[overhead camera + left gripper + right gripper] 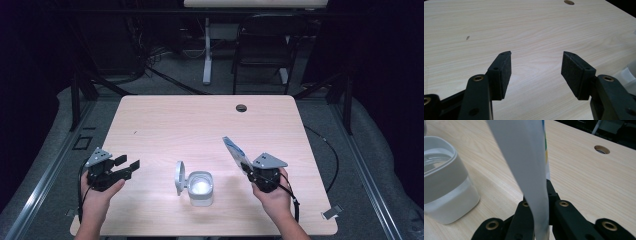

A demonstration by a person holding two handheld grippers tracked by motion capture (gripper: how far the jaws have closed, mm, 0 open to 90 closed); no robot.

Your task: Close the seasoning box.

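A white container (201, 188) with its hinged lid (179, 177) flipped open stands near the table's front edge; it appears again in the right gripper view (441, 185) at the left. My right gripper (248, 167) is shut on a flat white packet with blue print (233, 149), which slants up and to the left, just right of the container. In the right gripper view the packet (526, 162) rises tall between the closed jaws. My left gripper (129, 167) is held at the front left, open, with nothing between its pads (505, 72).
The light wooden table (200, 120) has a round cable hole (241, 107) at the back. A dark chair (265, 45) and a white table leg (207, 50) stand beyond the far edge. Black frame struts flank both sides.
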